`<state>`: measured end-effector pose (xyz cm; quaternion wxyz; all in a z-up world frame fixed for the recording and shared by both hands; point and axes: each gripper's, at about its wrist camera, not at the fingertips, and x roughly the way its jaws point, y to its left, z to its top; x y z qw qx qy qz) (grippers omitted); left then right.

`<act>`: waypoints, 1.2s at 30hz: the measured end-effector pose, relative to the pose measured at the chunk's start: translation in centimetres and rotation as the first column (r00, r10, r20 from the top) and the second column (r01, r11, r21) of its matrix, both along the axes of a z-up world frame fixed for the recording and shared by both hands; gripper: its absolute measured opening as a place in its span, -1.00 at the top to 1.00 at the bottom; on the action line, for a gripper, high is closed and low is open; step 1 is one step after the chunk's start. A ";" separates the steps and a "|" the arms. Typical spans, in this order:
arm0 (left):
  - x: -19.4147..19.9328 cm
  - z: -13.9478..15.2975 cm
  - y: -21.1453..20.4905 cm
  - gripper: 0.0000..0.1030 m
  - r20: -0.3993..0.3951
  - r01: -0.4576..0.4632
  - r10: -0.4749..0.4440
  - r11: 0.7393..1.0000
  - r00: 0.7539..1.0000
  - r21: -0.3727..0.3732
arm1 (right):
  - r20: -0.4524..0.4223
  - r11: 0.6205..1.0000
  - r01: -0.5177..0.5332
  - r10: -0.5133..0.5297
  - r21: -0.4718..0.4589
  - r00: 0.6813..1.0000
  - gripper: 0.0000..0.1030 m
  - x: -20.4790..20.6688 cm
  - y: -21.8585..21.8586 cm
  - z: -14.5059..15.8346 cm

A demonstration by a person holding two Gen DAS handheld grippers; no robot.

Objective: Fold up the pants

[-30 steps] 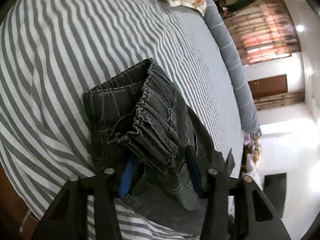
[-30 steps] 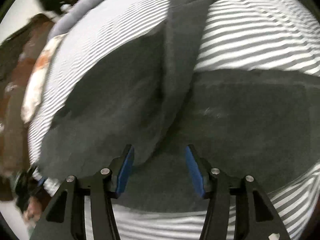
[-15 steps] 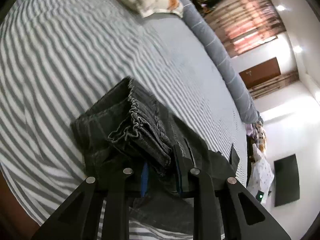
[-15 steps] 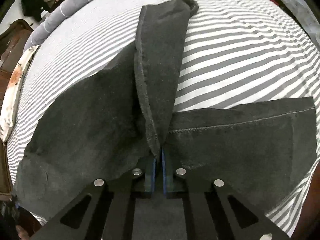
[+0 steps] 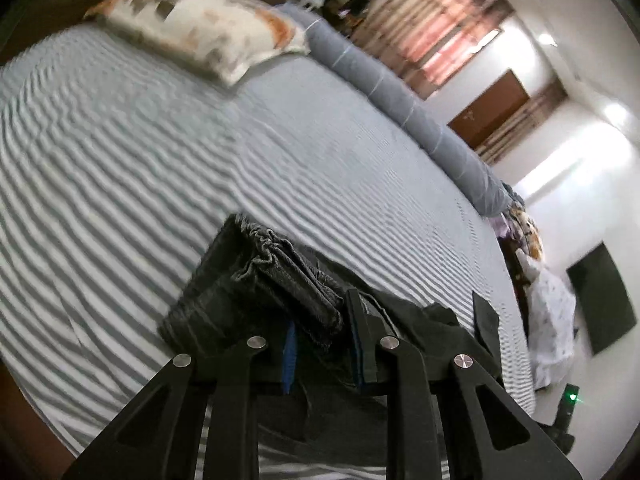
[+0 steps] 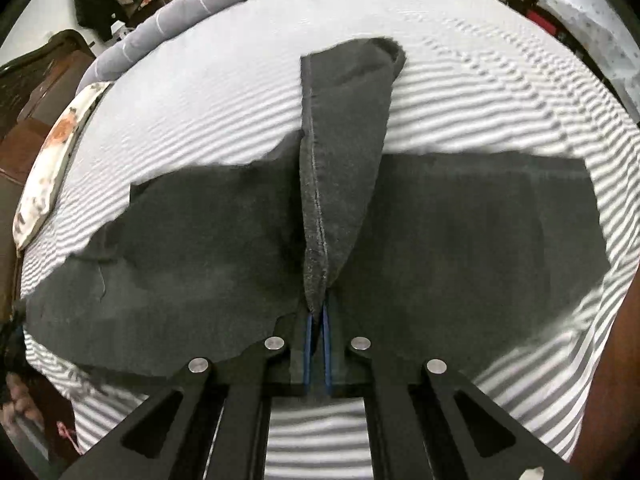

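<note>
Both claws now hold the pants. A second ago each one stood wide apart over the cloth, and since then both have closed. The left claw (image 5: 325, 332) is clamped on the bunched waistband (image 5: 280, 276), with its blue pads pressing the thick gathered cloth from both sides. The right claw (image 6: 317, 320) is pinched tight together on a seam edge of a pant leg (image 6: 340, 152), and that strip of cloth rises up from the pads like a little tent.

The pants (image 6: 480, 240) are dark grey and lie on the striped bed (image 5: 120, 200), close to its near edge. In the right view they spread out flat to both sides of the claw. The waist end looks a bit lifted off the sheet in the left view. A pillow (image 5: 200, 28) sits far off at the head of the bed, well away from the pants.

This change likely means the grabbing part is done. With both ends held, the person can probably lift and bring one part over the other to make a fold. No neat fold shows yet, so the task seems to be near its start. The thin seam could slip out if it is pulled hard.
</note>
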<state>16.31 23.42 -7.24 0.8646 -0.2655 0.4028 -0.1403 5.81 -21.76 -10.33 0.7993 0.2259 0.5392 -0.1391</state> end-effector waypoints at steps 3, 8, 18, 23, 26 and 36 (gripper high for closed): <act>-0.5 1.1 -0.6 0.57 0.086 0.044 -0.048 0.998 0.995 0.053 | -0.042 1.000 -0.016 0.017 0.024 0.999 0.95 -0.7 0.6 -1.7; -0.9 1.0 -1.4 0.57 0.137 0.091 -0.113 0.984 0.984 0.152 | -0.069 0.999 -0.021 0.024 0.043 0.997 0.95 -0.6 1.1 -3.0; 1.1 -6.9 1.2 0.57 -0.224 0.077 -0.022 0.968 0.974 0.237 | -0.075 0.998 -0.035 0.039 0.058 0.996 0.95 -0.9 2.0 -3.3; 1.2 -6.7 0.1 0.55 -0.228 0.092 -0.017 0.942 0.974 0.323 | -0.109 0.998 -0.030 0.037 0.058 0.993 0.95 -1.7 2.5 -4.5; 0.8 -6.5 -1.1 0.54 -0.218 0.113 -0.028 0.913 0.976 0.391 | -0.130 0.996 -0.007 0.018 0.083 0.991 0.95 -2.1 2.4 -5.2; 0.1 -5.1 -1.5 0.56 -0.231 0.112 -0.024 0.919 0.973 0.378 | -0.118 1.000 -0.026 0.024 -0.010 0.993 0.96 -2.3 3.1 -4.7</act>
